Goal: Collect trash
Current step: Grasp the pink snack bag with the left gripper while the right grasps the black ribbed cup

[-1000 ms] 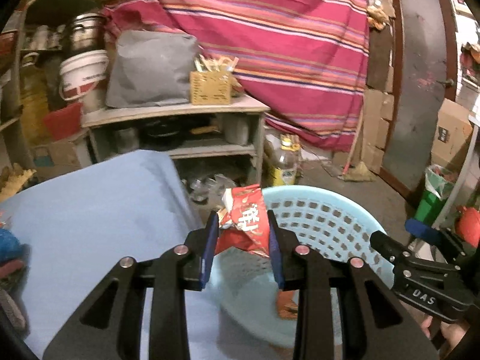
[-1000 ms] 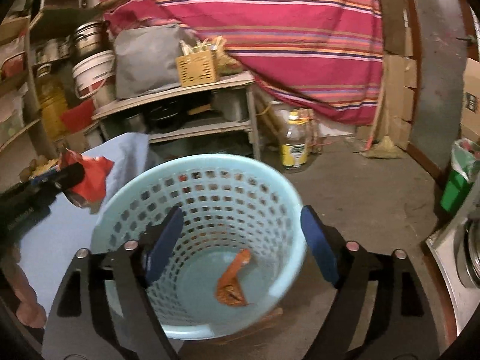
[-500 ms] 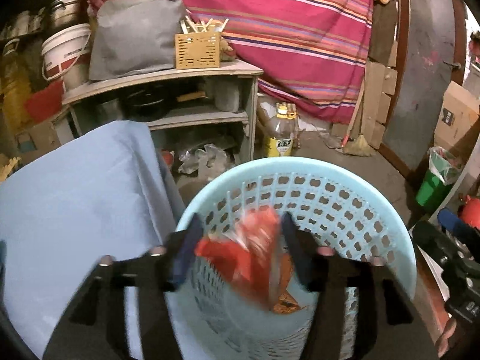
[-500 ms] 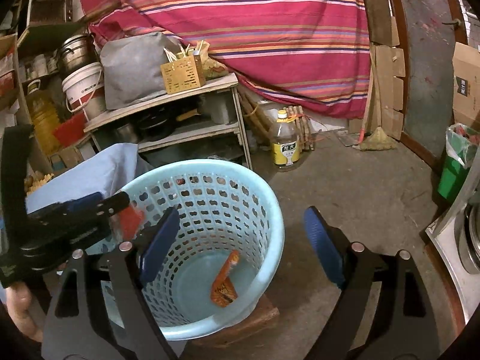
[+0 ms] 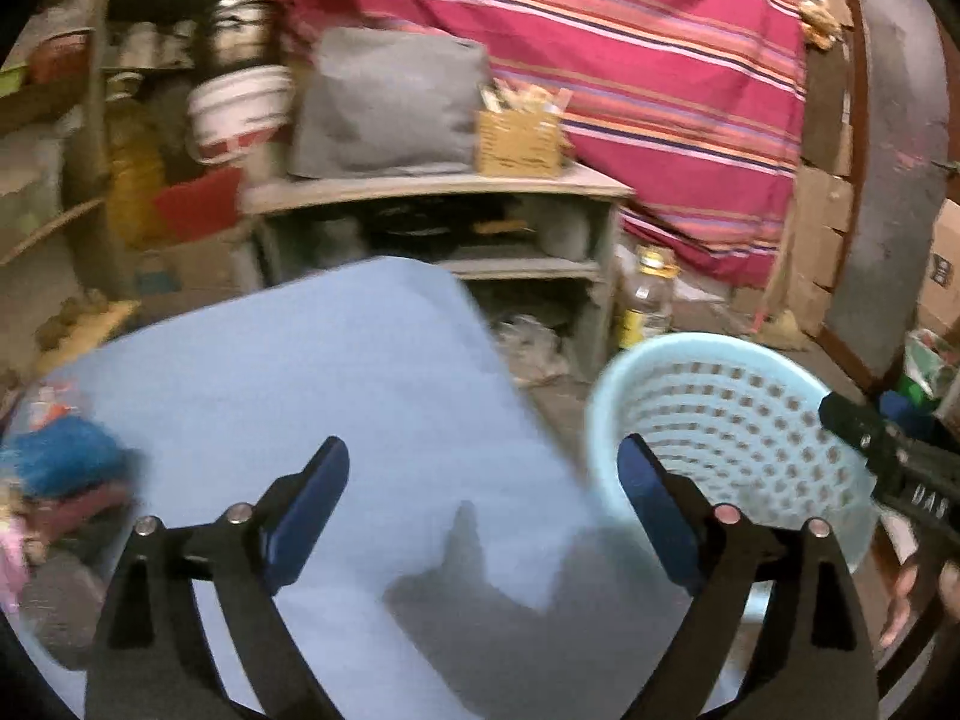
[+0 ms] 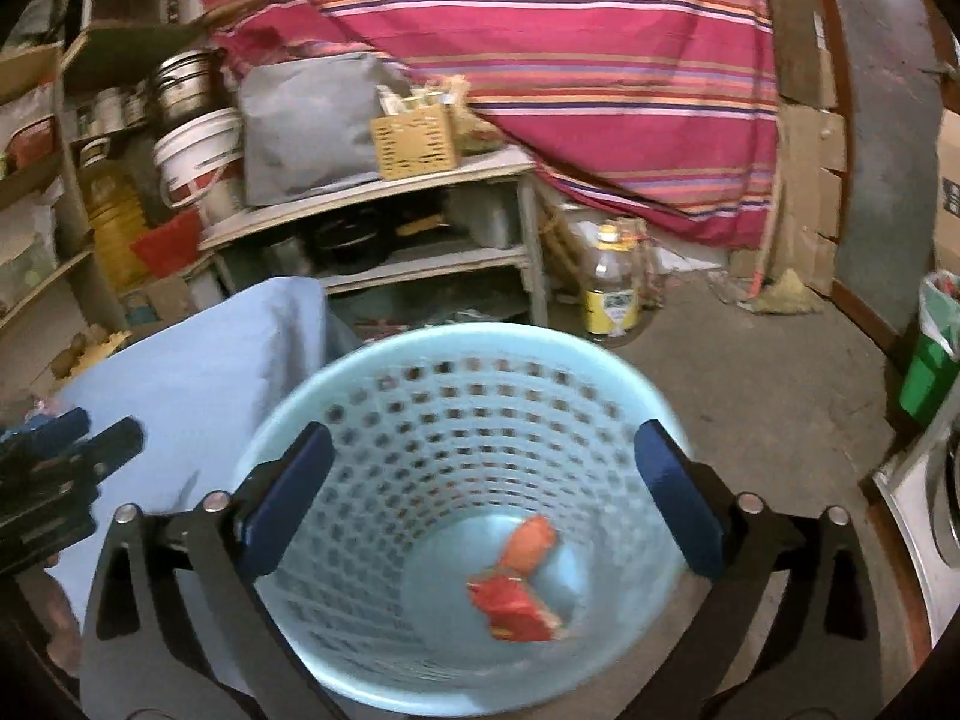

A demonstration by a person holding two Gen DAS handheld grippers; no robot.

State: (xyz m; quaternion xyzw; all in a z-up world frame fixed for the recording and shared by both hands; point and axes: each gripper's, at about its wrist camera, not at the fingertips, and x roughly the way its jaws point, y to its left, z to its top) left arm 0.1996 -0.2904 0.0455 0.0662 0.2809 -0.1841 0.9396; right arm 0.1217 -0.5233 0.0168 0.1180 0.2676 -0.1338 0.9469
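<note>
1. Now the left tongs (image 5: pixel 483 504) stand spread wide over the blue-covered counter (image 5: pixel 336 372), with nothing between the blue pads (image 5: pixel 309 504); their jaws have just been opening.
2. Their dark shadow lies on the blue cloth right under them.
3. The pale blue basket (image 5: pixel 729 420) stands just beside the counter's right edge, on the floor side, and the right pad of the left tongs overlaps its near rim in the left wrist view.
4. The right tongs (image 6: pixel 480 498) hang above the basket's mouth, also spread wide and gripping nothing; their jaws have just been opening a little further.
5. At the bottom of the basket lie two pieces of trash: a red snack wrapper (image 6: pixel 516 603) and, touching it from behind, an orange packet (image 6: pixel 531 543).
6. Both look blurred, so I cannot read any print on them.
7. At the far left edge of the counter sits a heap of blue, red and pink litter (image 5: pixel 54 480), too smeared to name piece by piece.
8. Behind stands a wooden shelf unit (image 6: pixel 384 192) with a grey bag (image 6: pixel 306 126) and a yellow slotted box (image 6: pixel 414 141) on top.
9. A yellow-labelled bottle (image 6: pixel 612 294) stands on the concrete floor (image 6: pixel 750 372) past the basket, below a striped red cloth (image 6: pixel 540 60).
</note>
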